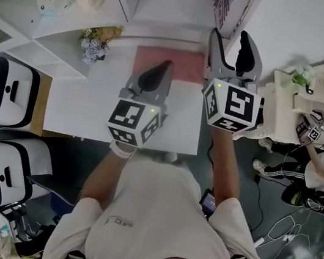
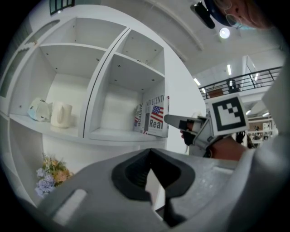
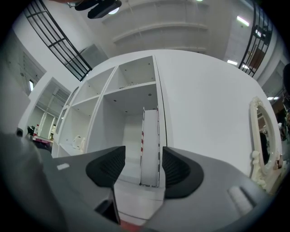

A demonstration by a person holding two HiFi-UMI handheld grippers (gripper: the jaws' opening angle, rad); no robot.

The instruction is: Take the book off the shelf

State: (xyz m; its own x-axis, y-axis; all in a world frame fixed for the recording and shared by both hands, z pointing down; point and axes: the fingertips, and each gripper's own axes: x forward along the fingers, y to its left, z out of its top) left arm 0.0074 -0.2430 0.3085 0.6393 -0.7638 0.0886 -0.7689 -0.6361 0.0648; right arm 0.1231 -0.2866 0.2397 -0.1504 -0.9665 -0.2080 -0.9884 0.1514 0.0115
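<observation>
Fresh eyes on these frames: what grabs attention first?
The right gripper is raised to the white shelf, jaws open and lined up on the book standing in the rightmost compartment, not yet gripping it. The left gripper hangs back over the white table, jaws shut and empty. A small flower bunch sits on a lower shelf.

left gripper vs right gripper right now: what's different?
Jaws: the right gripper is open, while the left gripper is shut.
Between the jaws: the right gripper frames the edge of the book, with its pads off it. The left gripper has nothing between its jaws.
Reach: in the head view the right gripper is farther forward toward the shelf than the left gripper.
Shared: grey bodies, black pads and a marker cube on each.
</observation>
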